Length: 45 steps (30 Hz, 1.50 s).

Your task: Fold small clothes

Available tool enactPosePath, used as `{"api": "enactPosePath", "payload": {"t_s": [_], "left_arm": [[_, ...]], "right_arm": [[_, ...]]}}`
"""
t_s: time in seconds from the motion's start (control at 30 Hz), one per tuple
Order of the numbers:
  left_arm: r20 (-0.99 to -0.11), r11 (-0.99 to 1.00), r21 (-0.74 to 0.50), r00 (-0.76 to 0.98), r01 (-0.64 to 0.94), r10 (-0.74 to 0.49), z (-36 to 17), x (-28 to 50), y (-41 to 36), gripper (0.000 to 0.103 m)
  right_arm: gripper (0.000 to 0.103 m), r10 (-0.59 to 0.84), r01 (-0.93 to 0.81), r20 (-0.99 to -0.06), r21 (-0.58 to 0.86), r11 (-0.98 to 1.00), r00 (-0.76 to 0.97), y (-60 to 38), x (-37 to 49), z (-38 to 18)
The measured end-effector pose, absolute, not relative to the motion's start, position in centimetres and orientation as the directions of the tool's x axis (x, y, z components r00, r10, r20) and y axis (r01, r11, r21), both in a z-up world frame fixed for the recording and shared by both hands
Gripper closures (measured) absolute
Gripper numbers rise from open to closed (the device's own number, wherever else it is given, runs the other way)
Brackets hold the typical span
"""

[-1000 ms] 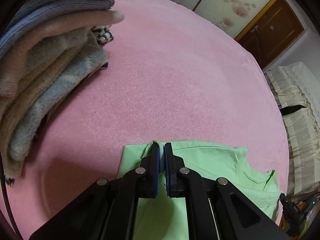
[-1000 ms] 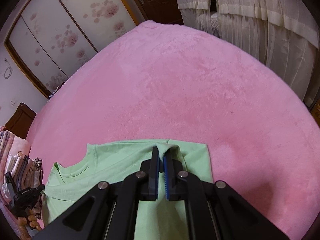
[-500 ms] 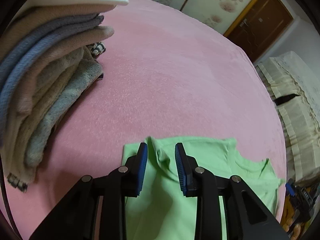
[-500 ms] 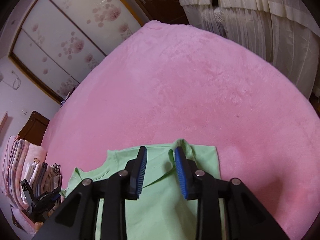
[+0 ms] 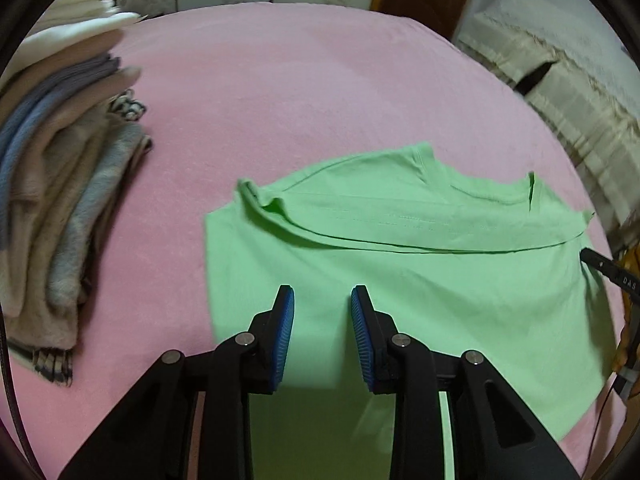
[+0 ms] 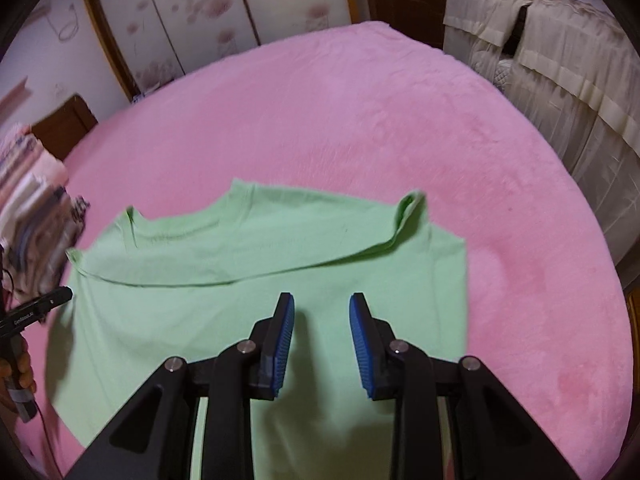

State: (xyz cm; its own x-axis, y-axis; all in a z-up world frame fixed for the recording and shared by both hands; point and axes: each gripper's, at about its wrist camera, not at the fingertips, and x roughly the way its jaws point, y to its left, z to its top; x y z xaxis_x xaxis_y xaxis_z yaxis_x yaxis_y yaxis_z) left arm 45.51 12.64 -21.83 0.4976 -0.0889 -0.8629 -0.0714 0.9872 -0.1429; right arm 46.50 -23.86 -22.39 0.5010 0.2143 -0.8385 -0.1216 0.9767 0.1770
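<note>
A green shirt (image 5: 400, 280), laid at the centre of the frame on a pink bed (image 5: 280, 80), is shown folded once across, further folds judged outstanding, with both grippers' (image 5: 322, 332) jaws apart and empty.

both grippers tilted downward, left gripper (image 5: 322, 296) and right gripper (image 6: 321, 303) each with blue pads parted and nothing pinched between them, a hand (image 6: 16, 368) grips the left one's handle
</note>
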Motion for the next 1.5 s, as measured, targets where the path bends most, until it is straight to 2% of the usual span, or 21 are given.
{"api": "enactPosePath", "payload": {"t_s": [0.3,0.73,0.93,1.07,1.27,1.5], "left_arm": [[-0.861,0.998,-0.059,0.507,-0.035,-0.033,-23.0,49.3,10.7,0.075],[-0.832,0.961,-0.201,0.552,-0.189,-0.066,-22.0,54.9,13.7,0.075],[-0.802,0.920,-0.310,0.585,-0.240,-0.118,-21.3,54.7,15.9,0.074],[-0.772,0.917,-0.355,0.610,-0.180,-0.179,-20.8,52.9,16.2,0.070],[-0.797,0.952,-0.300,0.565,-0.065,-0.213,-21.1,51.1,13.8,0.069],[-0.825,0.965,-0.255,0.510,0.051,-0.245,-21.7,50.8,8.9,0.069]], "right_arm": [[0.074,0.141,-0.134,-0.843,0.083,0.988,0.519,-21.9,49.0,-23.6],[0.074,0.142,-0.038,-0.814,0.147,0.988,0.563,-22.1,54.4,-22.0],[0.074,0.240,-0.026,-0.761,0.282,0.959,0.602,-23.1,54.8,-20.2],[0.074,0.337,-0.112,-0.751,0.335,0.935,0.568,-22.2,54.1,-19.6],[0.074,0.350,-0.265,-0.786,0.244,0.933,0.509,-18.5,51.4,-19.6],[0.079,0.391,-0.330,-0.811,0.260,0.907,0.435,-15.5,49.7,-21.3]]}}
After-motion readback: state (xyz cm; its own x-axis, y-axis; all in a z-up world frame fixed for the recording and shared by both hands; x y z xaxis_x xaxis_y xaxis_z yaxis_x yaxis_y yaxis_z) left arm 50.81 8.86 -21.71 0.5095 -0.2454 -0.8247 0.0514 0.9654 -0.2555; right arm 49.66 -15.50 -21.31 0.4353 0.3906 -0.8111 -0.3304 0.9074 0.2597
